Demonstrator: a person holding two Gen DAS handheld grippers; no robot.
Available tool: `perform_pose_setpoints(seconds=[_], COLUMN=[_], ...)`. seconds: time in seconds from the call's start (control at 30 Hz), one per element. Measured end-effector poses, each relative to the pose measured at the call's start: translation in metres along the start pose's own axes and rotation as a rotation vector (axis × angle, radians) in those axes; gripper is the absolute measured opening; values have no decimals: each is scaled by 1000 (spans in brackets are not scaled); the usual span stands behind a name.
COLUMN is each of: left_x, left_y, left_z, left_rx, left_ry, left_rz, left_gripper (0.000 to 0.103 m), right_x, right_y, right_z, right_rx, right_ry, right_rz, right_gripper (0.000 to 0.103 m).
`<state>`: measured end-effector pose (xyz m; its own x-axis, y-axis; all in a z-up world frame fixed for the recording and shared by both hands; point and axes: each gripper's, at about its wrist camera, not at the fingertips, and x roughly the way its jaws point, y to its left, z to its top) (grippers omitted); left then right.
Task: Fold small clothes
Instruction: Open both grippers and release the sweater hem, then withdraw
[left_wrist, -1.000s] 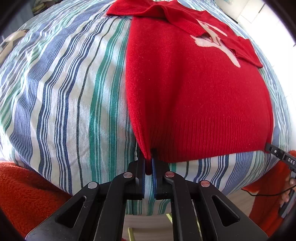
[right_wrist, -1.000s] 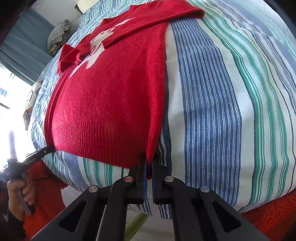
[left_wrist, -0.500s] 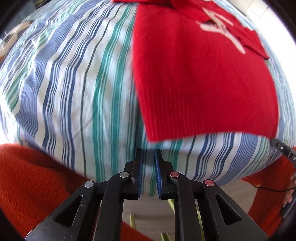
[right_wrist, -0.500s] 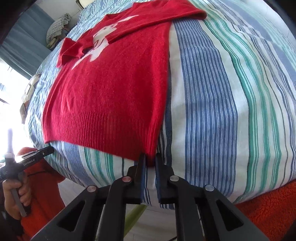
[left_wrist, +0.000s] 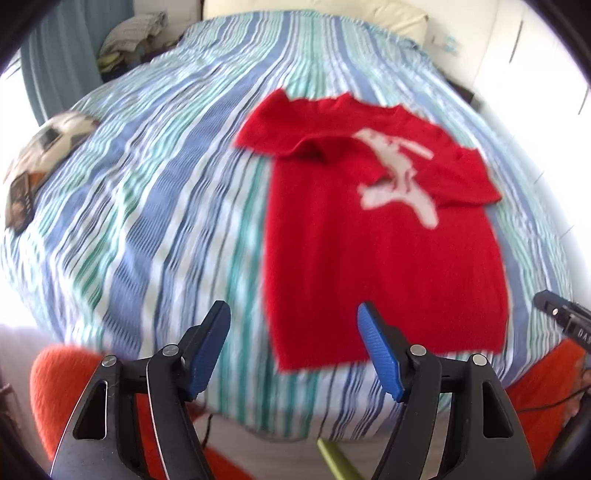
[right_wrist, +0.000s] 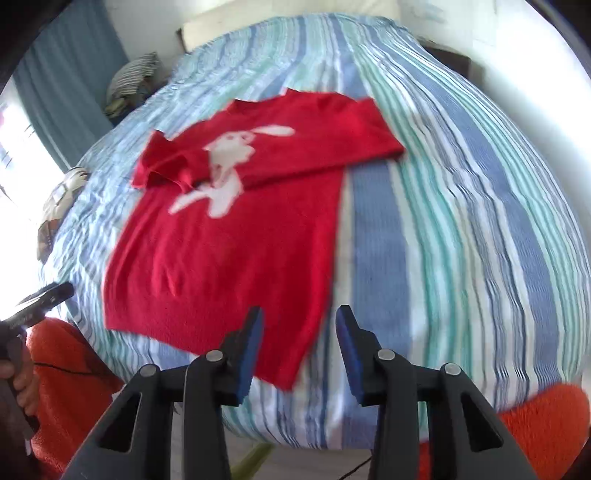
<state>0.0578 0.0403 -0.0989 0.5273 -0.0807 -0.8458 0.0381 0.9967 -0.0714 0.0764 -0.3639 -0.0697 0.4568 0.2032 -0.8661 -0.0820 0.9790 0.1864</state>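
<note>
**On the striped bed: sweater laid out, both grippers free**

On the striped bed (left_wrist: 155, 206), a red sweater (left_wrist: 369, 258) is seen laid flat, hem toward the near edge and collar away. Both sleeves are already folded inward across the chest, partly covering the white rabbit motif (right_wrist: 229, 166).

The left gripper (left_wrist: 293, 343) is held above the near left hem corner, its jaws opening wide, with nothing pressed between the blue pads. The right gripper (right_wrist: 299, 336) is held above the near right hem corner, its jaws opening to a narrower gap, and no cloth is clamped there either.

The sleeve stage is judged complete, and the lengthwise fold is not yet made. For the next move, the two hem corners would need to be pinched together and carried evenly toward the collar, so that the body is halved without dislodging the tucked sleeves.
</note>
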Motion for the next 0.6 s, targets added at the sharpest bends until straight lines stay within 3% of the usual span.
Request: perform_pose_setpoints(seconds=[0.13, 0.27, 0.4, 0.6], left_x=[38, 77, 85, 72], left_y=[-14, -10, 5, 9], left_z=[13, -8, -43, -46], left_rx=[16, 16, -8, -6], left_ry=[31, 189, 281, 324], left_rz=[-28, 28, 43, 68], left_gripper=[74, 74, 81, 79], right_x=[36, 79, 71, 59], right_y=[22, 18, 13, 9], right_z=[6, -19, -33, -42], right_rx=[-74, -88, -103, -69], right_ry=[9, 155, 142, 183], right_rz=[42, 14, 28, 21], right_gripper=[42, 42, 42, 43])
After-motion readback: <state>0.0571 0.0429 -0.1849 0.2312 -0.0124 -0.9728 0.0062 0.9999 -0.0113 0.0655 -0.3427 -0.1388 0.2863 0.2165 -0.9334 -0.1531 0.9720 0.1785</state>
